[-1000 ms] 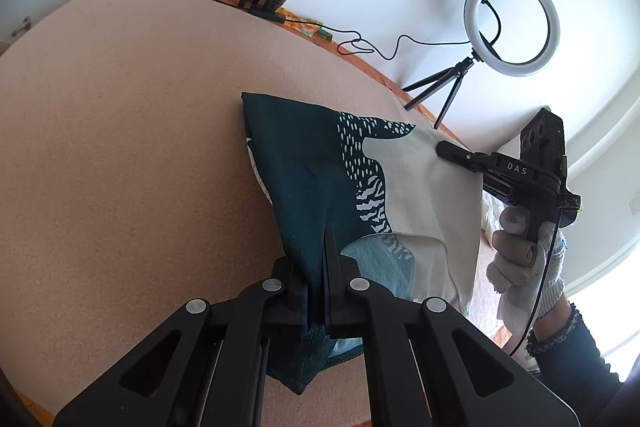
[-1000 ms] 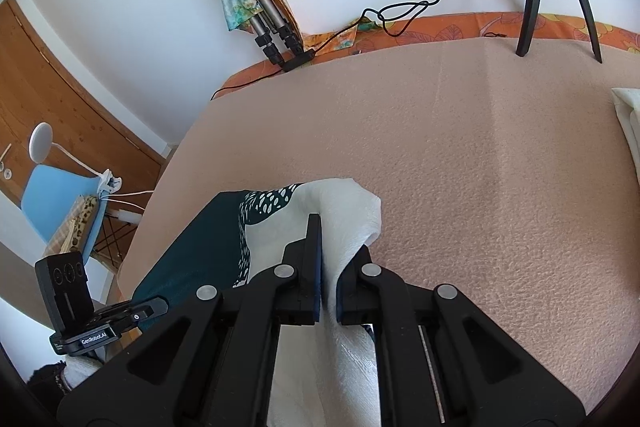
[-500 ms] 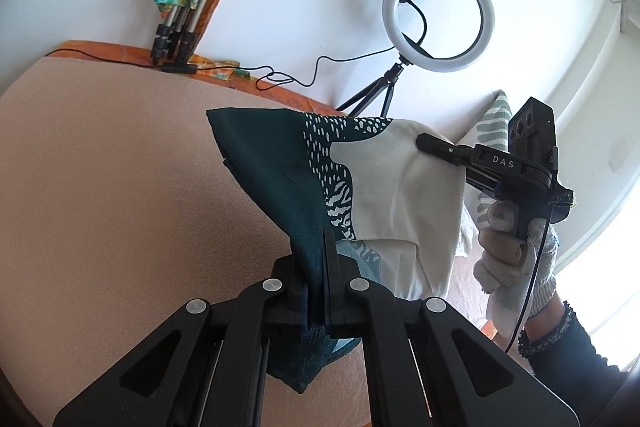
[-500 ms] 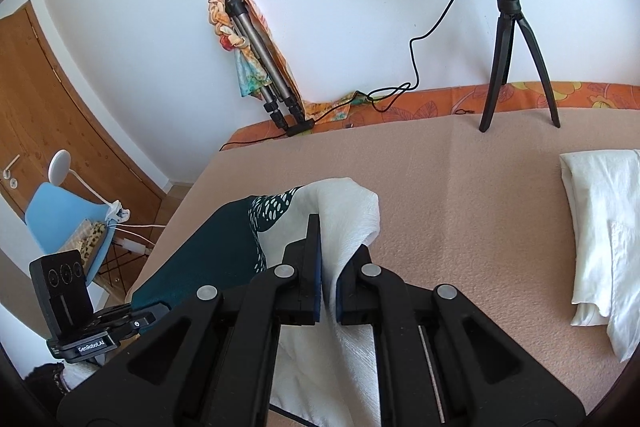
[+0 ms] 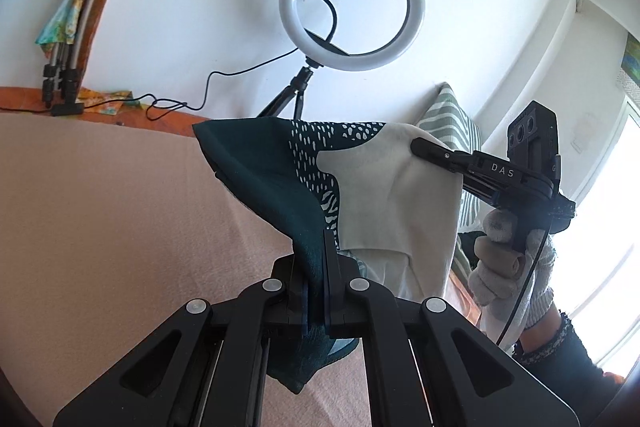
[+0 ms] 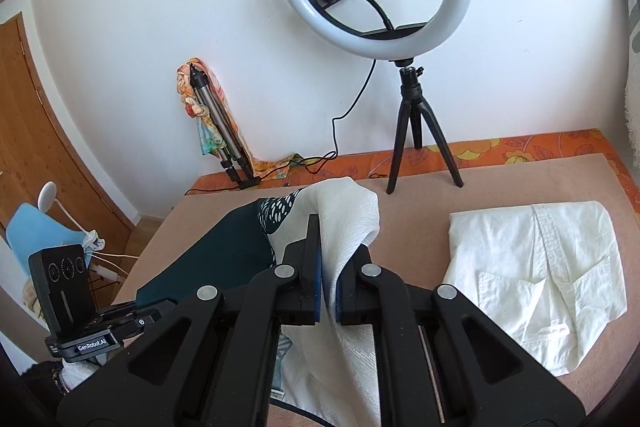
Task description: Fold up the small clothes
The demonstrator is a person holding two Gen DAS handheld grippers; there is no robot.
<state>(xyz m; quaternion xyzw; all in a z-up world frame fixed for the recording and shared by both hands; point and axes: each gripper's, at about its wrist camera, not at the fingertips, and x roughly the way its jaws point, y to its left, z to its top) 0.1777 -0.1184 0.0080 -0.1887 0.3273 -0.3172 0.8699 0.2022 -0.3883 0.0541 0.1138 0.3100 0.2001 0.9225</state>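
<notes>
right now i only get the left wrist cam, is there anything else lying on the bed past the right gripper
Observer: Yes. The right wrist view shows a white shirt lying folded on the bed cover, to the right of the right gripper.
Operator: is the right one really clamped on the cloth, i just see its side
Observer: It is. The patterned garment has its white part pinched between the jaws, and a fold rises above them.
Operator: whats off the bed on my left gripper's side
Observer: A wooden door and a light blue chair, behind the left gripper.
</notes>
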